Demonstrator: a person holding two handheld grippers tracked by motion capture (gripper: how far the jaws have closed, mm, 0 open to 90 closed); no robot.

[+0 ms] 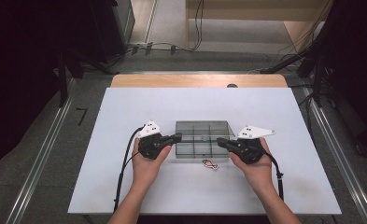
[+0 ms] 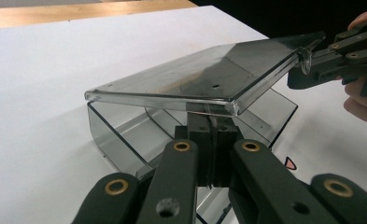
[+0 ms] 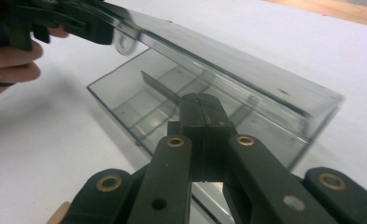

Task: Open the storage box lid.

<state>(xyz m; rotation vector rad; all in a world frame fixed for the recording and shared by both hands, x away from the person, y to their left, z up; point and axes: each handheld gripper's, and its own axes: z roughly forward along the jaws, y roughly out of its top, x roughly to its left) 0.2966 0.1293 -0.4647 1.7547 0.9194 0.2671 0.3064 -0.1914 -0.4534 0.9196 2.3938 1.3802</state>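
Near the surface front edge, both claws were pressed together on the clear box. The left claw pinched its left wall; the right claw pinched its right wall, lid tilted.

fish sticker mostly hidden behind box

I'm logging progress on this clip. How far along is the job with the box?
Done: the lid is lifted clear of the divided plastic box. In hand: the left tongs and right tongs each pinch one end of the lid, holding it above the box. Left, probably: setting the lid aside. The fish sticker lies untouched on the table; the box's compartments look empty.
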